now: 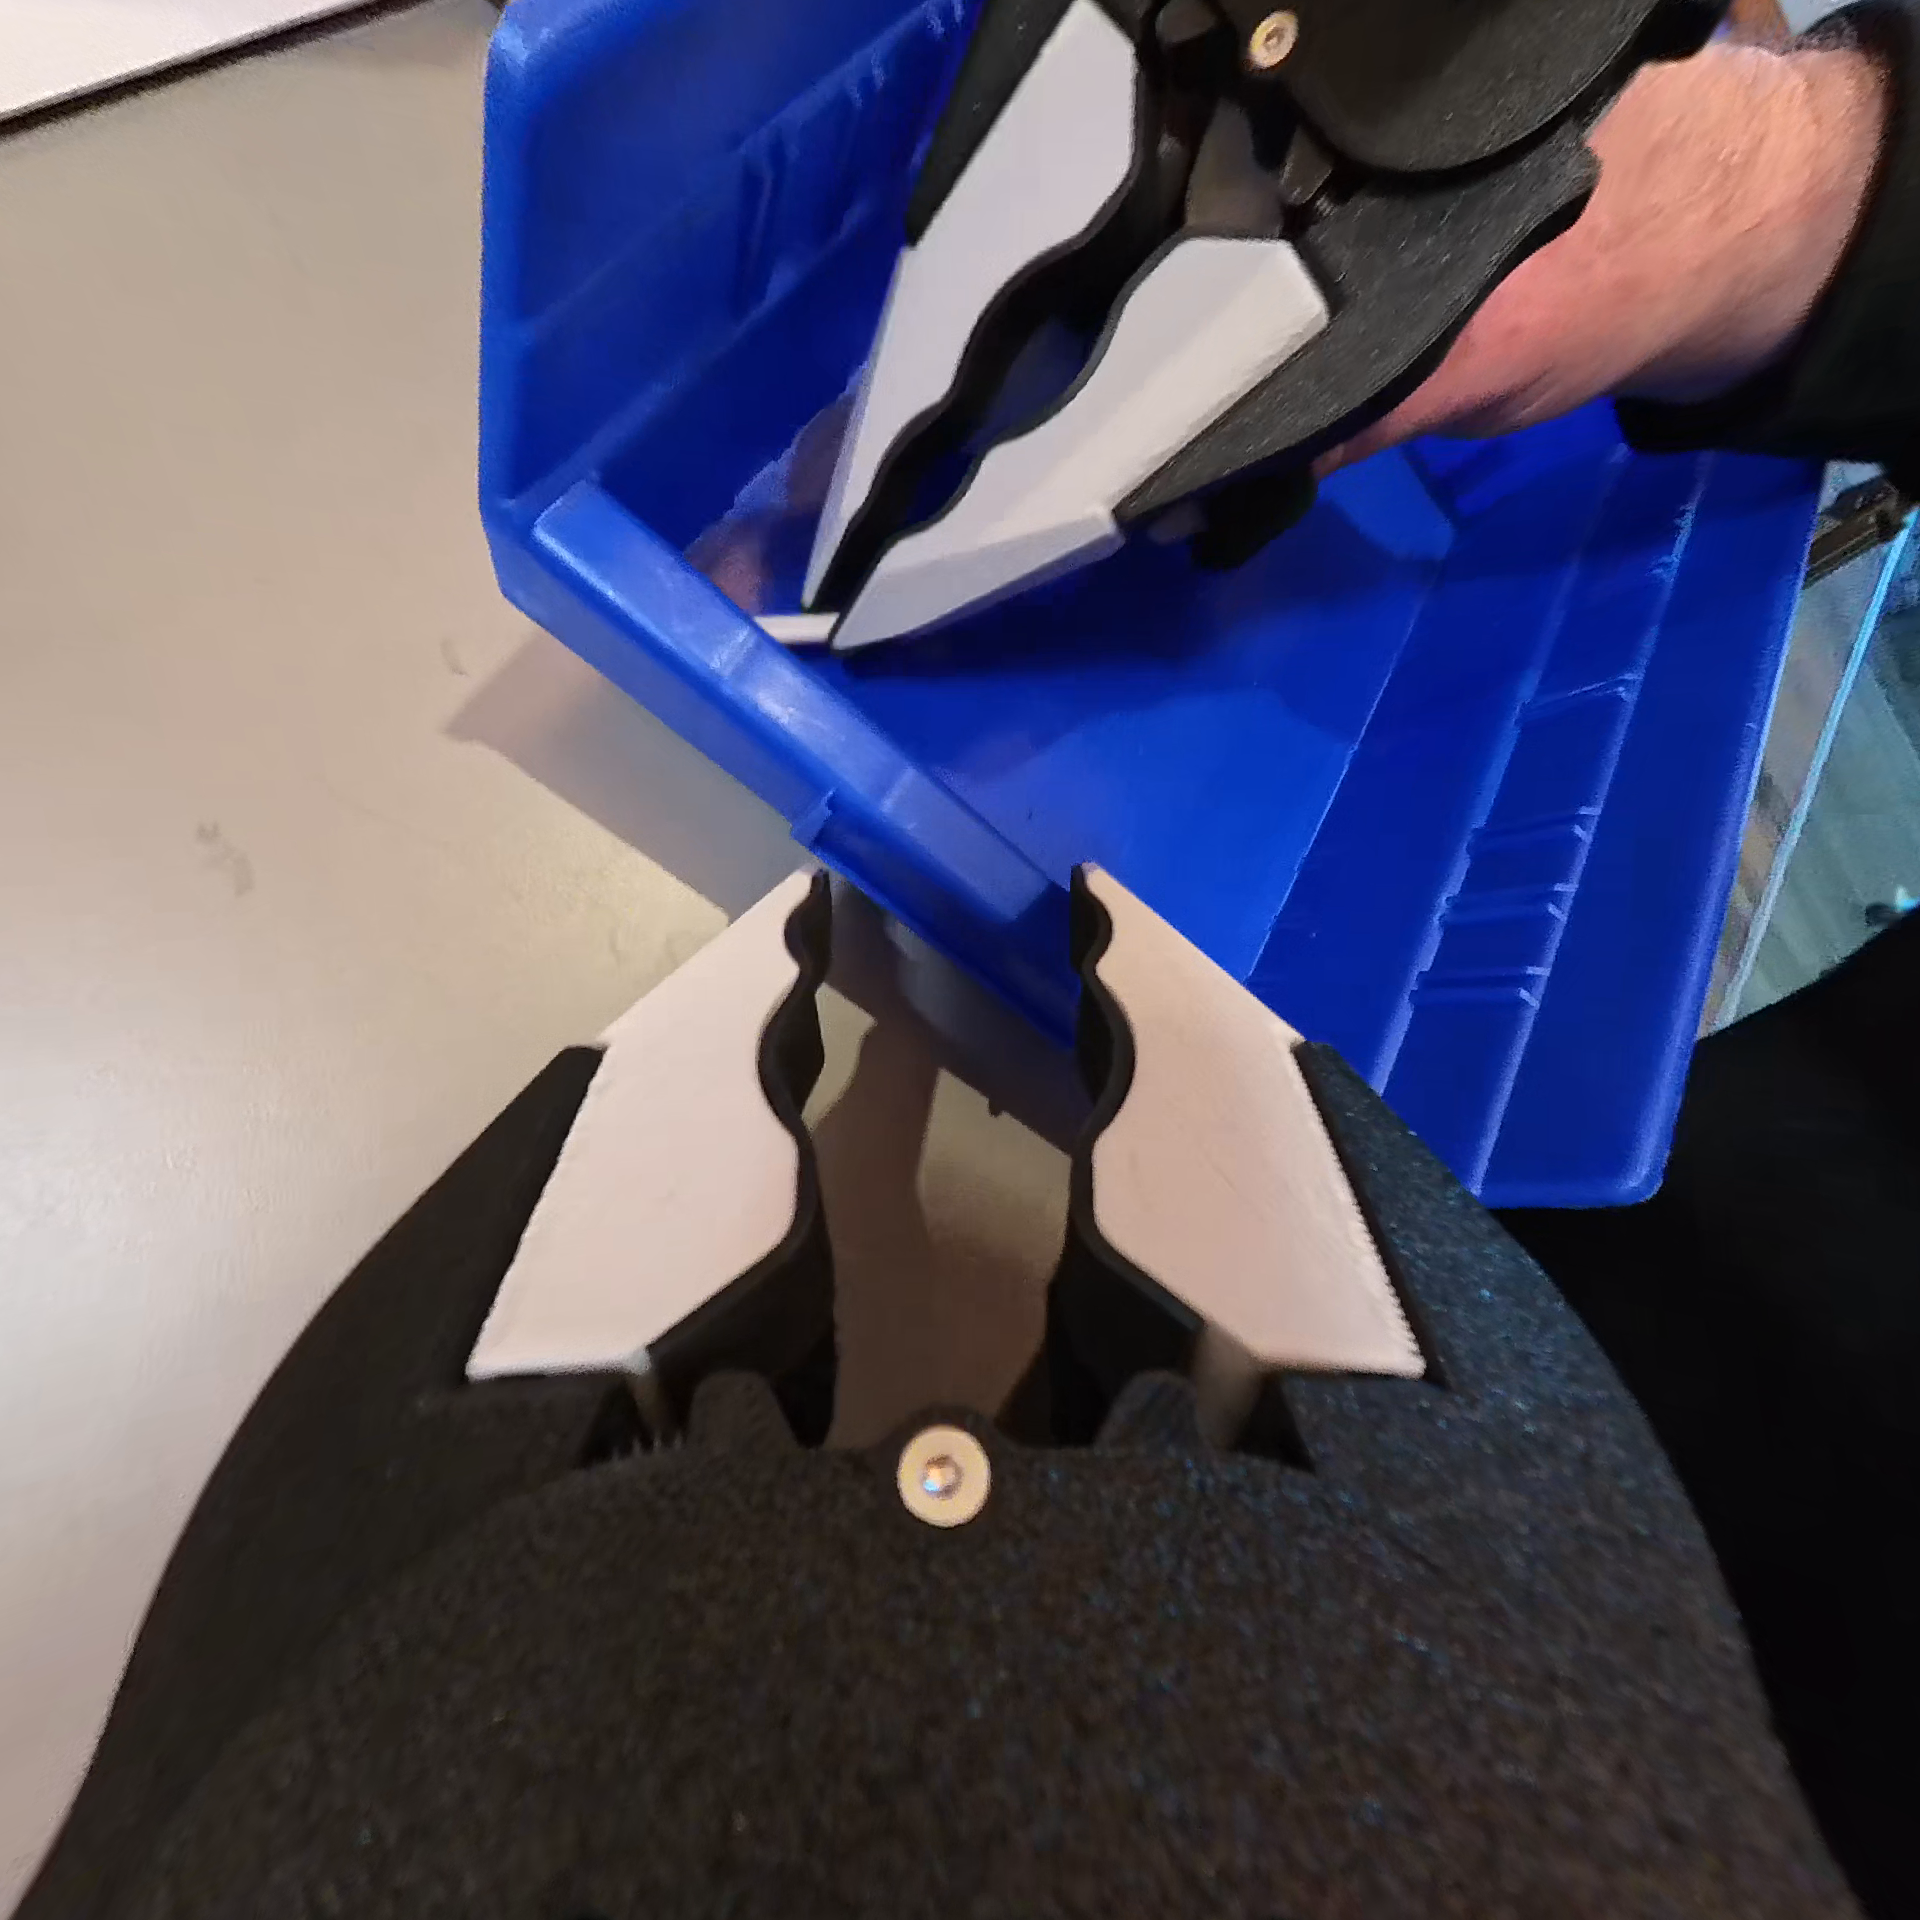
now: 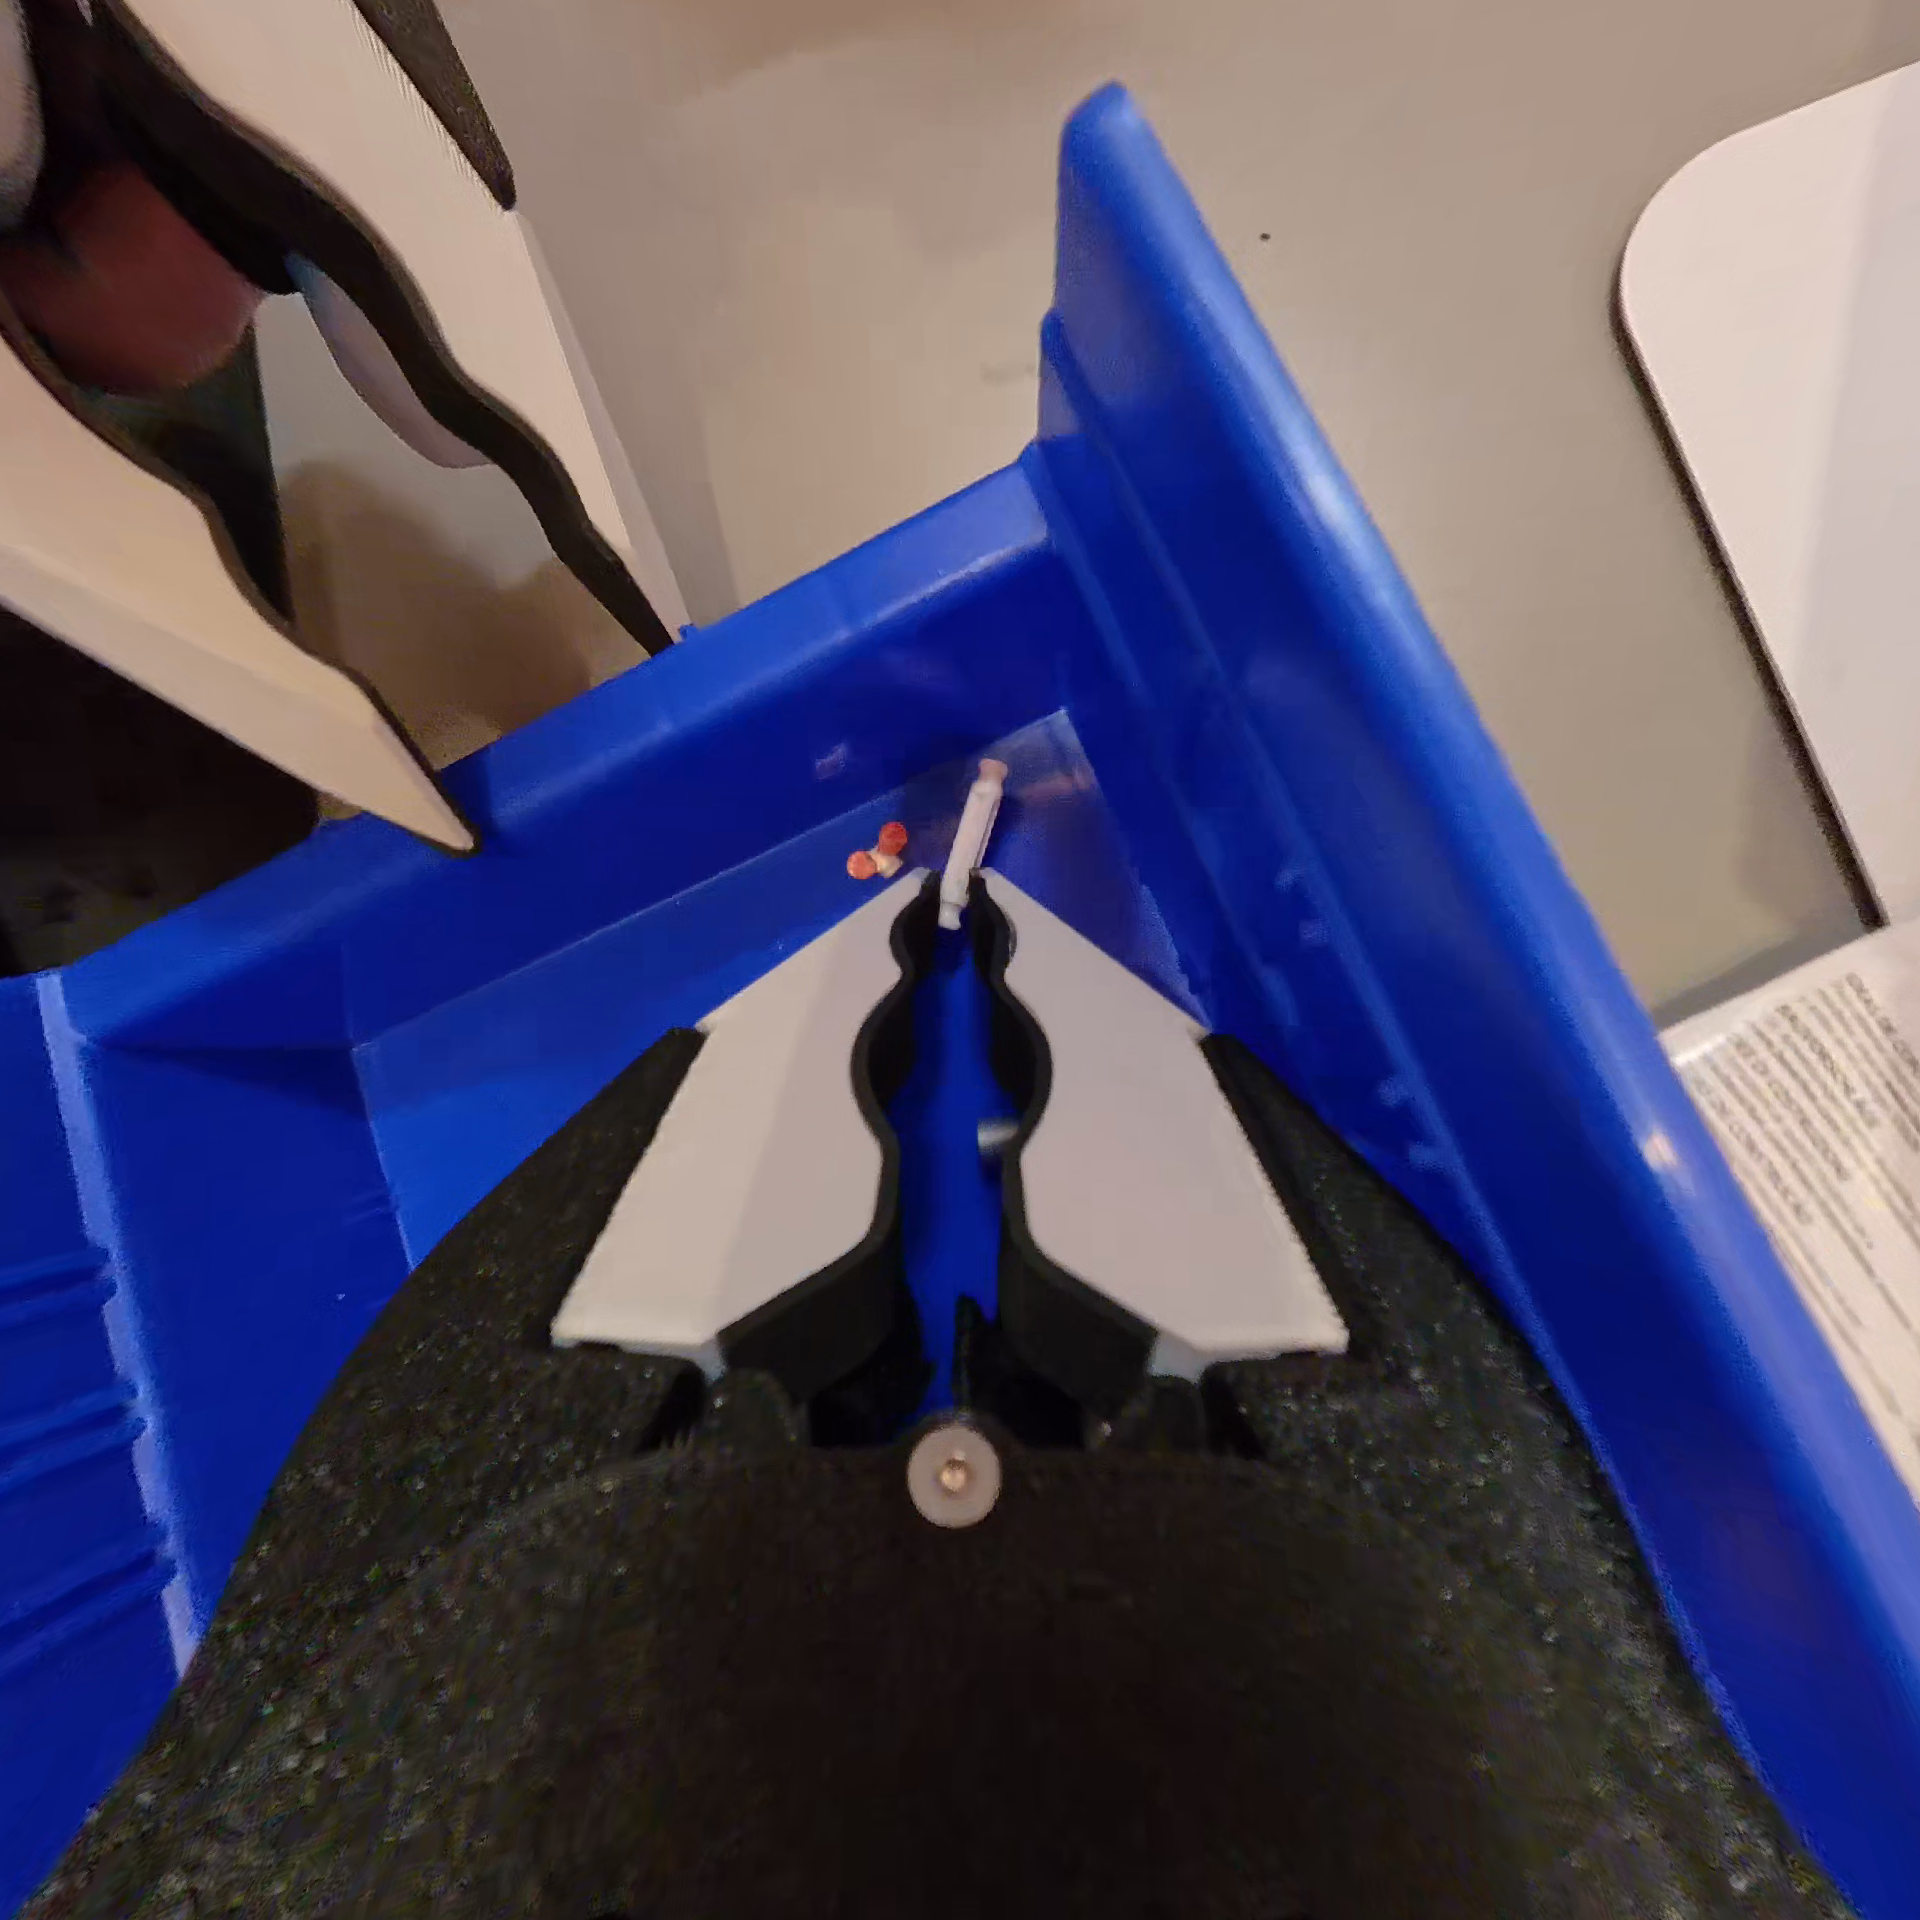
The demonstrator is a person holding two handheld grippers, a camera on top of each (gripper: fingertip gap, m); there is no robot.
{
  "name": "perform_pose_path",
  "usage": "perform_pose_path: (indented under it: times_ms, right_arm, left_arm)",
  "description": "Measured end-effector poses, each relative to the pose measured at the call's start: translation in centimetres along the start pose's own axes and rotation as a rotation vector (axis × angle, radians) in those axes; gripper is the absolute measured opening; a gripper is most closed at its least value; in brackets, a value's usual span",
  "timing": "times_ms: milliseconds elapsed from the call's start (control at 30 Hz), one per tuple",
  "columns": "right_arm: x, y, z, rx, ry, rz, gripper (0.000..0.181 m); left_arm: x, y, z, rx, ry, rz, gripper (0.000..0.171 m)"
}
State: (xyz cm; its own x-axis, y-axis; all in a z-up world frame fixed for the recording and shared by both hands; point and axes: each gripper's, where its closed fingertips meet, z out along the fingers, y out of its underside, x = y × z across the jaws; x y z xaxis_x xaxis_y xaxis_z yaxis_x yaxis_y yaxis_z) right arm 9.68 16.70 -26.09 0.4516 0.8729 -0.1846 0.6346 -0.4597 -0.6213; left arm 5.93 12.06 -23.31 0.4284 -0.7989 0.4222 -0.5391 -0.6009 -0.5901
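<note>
A blue plastic bin (image 1: pixel 1143 790) stands tilted on a grey table. My left gripper (image 1: pixel 948 878) straddles its front rim (image 1: pixel 925 821), one finger outside and one inside, closed against the rim. It also shows in the right wrist view (image 2: pixel 561 743) at the top left. My right gripper (image 2: pixel 953 881) reaches into the bin's front corner and is shut on a small white pin (image 2: pixel 975 821). In the left wrist view my right gripper (image 1: pixel 826 629) pinches the same white piece (image 1: pixel 795 628) low in the bin. A tiny red part (image 2: pixel 876 850) lies in the bin next to the pin.
A person's hand (image 1: pixel 1662 260) holds the right gripper. The grey table (image 1: pixel 208 623) spreads to the left of the bin. A white rounded board (image 2: pixel 1787 416) and a printed sheet (image 2: pixel 1818 1143) lie beyond the bin's side wall (image 2: pixel 1351 831). My right fingertips sit around 7 cm from my left ones.
</note>
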Motion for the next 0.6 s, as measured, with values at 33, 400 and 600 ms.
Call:
perform_pose_path:
  times_ms: [33,400,600]
  right_arm:
    - [0.0,0.1,-0.3,0.004,0.003,0.002,0.003]
    - [-1.8,-2.9,-3.4,0.084,-0.015,-0.052,0.003]
    - [-5.4,-19.7,-6.8,0.339,-0.039,-0.236,0.003]
  left_arm:
    - [0.0,0.1,0.0,0.003,-0.004,-0.005,0.044]
    - [-0.1,0.4,-1.2,0.03,-0.031,-0.017,0.045]
    - [-1.1,1.3,-2.7,0.056,-0.06,-0.048,0.045]
